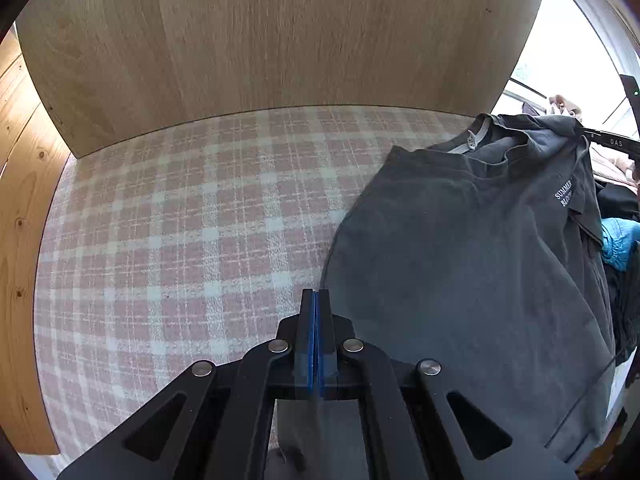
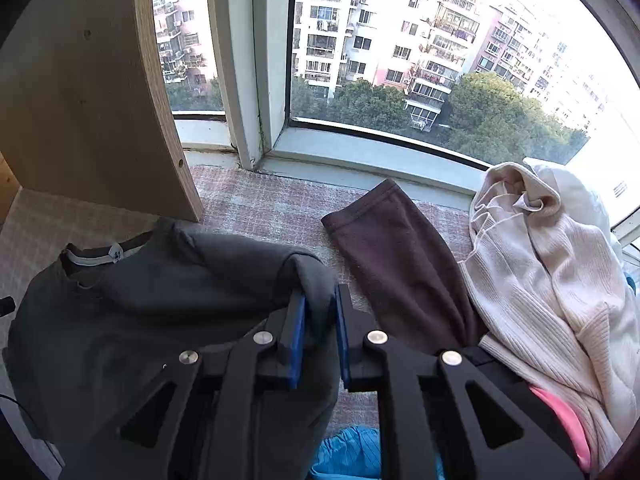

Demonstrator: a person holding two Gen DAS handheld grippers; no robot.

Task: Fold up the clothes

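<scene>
This is a home, high up in an apartment block. A bay window looks out on residential towers and treetops, and loose clothes, among them a cream knit sweater, lie heaped on a pink plaid cover beside a wooden panel.

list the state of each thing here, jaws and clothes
left gripper: jaws shut on dark grey t-shirt
right gripper: jaws shut on a bunched fold of the t-shirt
dark grey t-shirt: partly folded, held up at both ends
brown garment: lying unfolded
cream sweater: crumpled in a heap
</scene>
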